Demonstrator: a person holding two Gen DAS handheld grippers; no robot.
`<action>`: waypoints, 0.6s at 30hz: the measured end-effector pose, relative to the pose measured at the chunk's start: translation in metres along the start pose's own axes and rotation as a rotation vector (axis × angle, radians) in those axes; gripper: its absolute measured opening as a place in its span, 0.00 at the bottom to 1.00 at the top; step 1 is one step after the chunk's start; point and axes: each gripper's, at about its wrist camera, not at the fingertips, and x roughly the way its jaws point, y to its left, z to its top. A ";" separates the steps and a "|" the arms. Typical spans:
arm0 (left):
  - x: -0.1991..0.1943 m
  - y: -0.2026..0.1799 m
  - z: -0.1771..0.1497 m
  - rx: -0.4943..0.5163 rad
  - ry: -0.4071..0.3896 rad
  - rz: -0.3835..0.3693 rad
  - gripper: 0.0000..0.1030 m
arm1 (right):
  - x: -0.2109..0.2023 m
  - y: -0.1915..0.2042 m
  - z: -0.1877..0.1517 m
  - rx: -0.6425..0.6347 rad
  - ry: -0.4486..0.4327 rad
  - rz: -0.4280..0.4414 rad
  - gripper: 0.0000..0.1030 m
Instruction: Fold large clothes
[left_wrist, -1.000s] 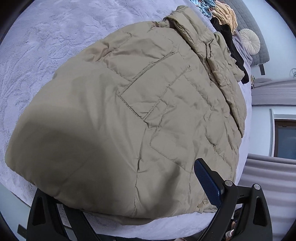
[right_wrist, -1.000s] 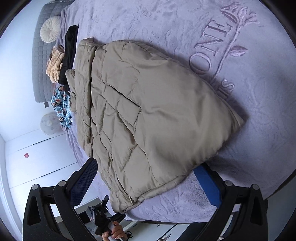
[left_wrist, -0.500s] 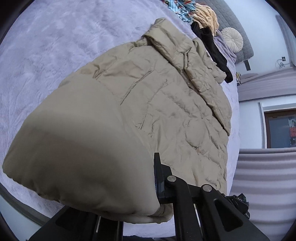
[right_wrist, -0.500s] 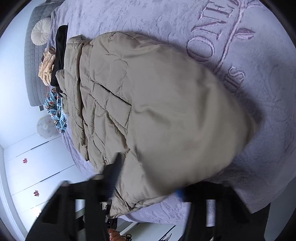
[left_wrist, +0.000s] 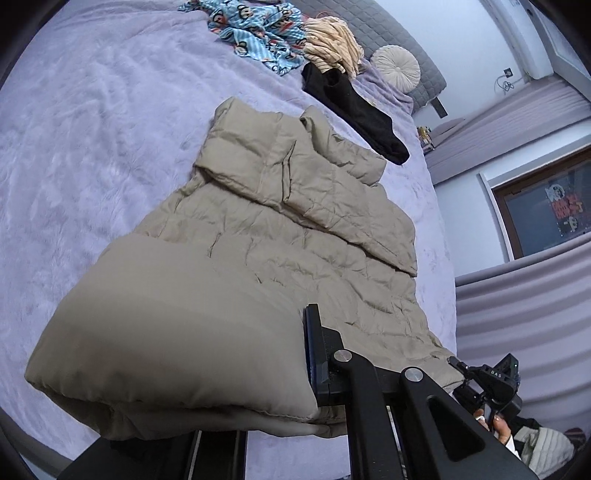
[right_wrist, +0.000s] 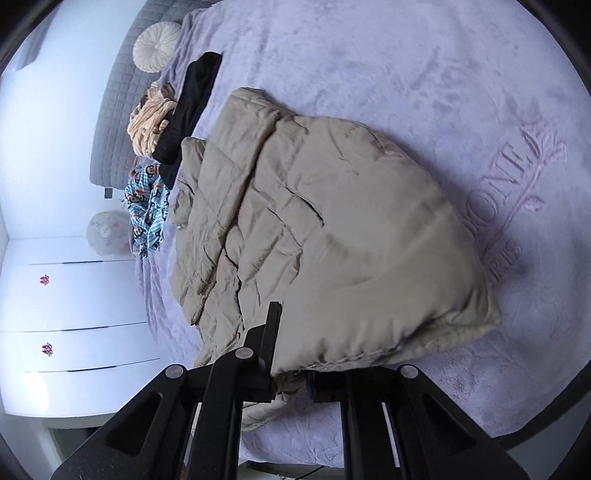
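Both grippers low at near bed edge, level, pointing along beige puffer jacket (left_wrist: 288, 236) on lilac bedspread (left_wrist: 92, 129). Left gripper (left_wrist: 258, 417) clamped on lifted hem corner. Right gripper (right_wrist: 291, 380) pinching opposite hem corner, jaws nearly closed on fabric.

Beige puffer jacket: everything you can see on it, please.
The beige jacket is quilted, padded and matte, and lies lengthwise on the lilac bedspread, collar end toward the black garment. Its near hem is lifted in a puffy bulge, with the left claw and right claw shut on it.
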 end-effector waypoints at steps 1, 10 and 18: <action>0.000 -0.005 0.006 0.013 -0.005 0.001 0.10 | -0.002 0.009 0.003 -0.025 -0.009 -0.002 0.11; 0.003 -0.048 0.079 0.060 -0.090 0.053 0.10 | 0.003 0.106 0.068 -0.289 -0.048 -0.002 0.11; 0.053 -0.068 0.162 0.066 -0.130 0.189 0.10 | 0.055 0.199 0.155 -0.508 0.002 -0.052 0.11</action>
